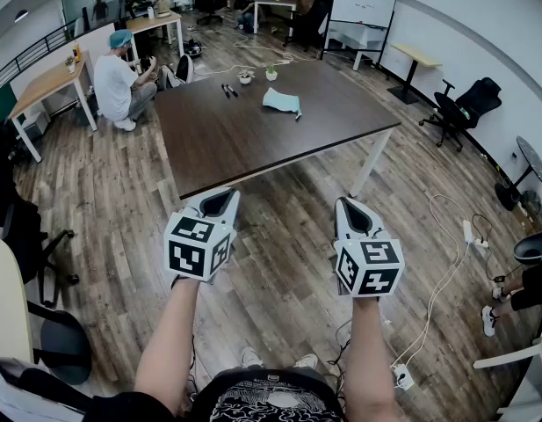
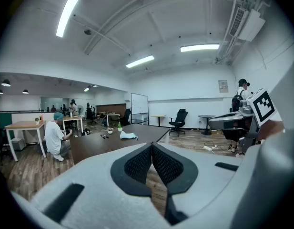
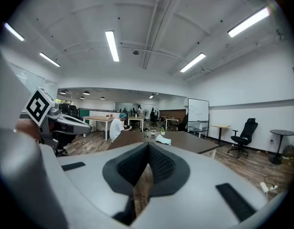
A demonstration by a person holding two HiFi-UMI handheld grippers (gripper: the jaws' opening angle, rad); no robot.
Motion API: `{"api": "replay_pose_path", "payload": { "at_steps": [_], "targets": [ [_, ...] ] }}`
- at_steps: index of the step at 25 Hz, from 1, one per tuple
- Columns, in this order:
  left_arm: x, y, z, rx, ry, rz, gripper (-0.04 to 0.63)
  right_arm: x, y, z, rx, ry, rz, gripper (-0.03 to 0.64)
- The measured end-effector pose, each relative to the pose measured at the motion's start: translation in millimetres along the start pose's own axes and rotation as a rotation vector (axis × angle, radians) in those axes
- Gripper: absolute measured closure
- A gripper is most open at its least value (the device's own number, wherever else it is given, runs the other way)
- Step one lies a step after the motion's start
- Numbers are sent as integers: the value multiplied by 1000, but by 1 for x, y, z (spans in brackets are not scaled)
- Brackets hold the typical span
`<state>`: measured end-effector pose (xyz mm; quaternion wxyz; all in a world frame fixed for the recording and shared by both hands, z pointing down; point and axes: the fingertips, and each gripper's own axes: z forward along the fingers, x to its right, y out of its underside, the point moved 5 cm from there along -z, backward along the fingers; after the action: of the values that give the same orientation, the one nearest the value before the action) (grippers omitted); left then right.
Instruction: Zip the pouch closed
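A light teal pouch (image 1: 282, 102) lies on the far half of a dark brown table (image 1: 253, 134); it shows small in the left gripper view (image 2: 128, 136) and the right gripper view (image 3: 163, 140). Both grippers are held over the wooden floor, short of the table's near edge and far from the pouch. My left gripper (image 1: 220, 202) is shut with nothing between its pads. My right gripper (image 1: 352, 214) is also shut and empty. Each points roughly level toward the table.
Two dark pens (image 1: 228, 90), a small bowl (image 1: 245, 77) and a little potted plant (image 1: 271, 73) sit at the table's far end. A person in a white shirt (image 1: 117, 82) crouches left of the table. Office chairs (image 1: 459, 108), cables and a power strip (image 1: 471, 233) lie at the right.
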<state>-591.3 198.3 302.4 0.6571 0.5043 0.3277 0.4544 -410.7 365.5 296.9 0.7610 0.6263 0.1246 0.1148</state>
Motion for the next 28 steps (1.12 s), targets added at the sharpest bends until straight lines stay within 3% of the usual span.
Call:
{"api": "replay_pose_path", "payload": {
  "at_steps": [14, 28],
  "targets": [
    [4, 7, 17, -20, 2, -11, 581, 10, 6, 15, 11, -2, 23, 617],
    [37, -30, 98, -17, -87, -47, 568, 106, 3, 54, 10, -105, 48, 512]
  ]
}}
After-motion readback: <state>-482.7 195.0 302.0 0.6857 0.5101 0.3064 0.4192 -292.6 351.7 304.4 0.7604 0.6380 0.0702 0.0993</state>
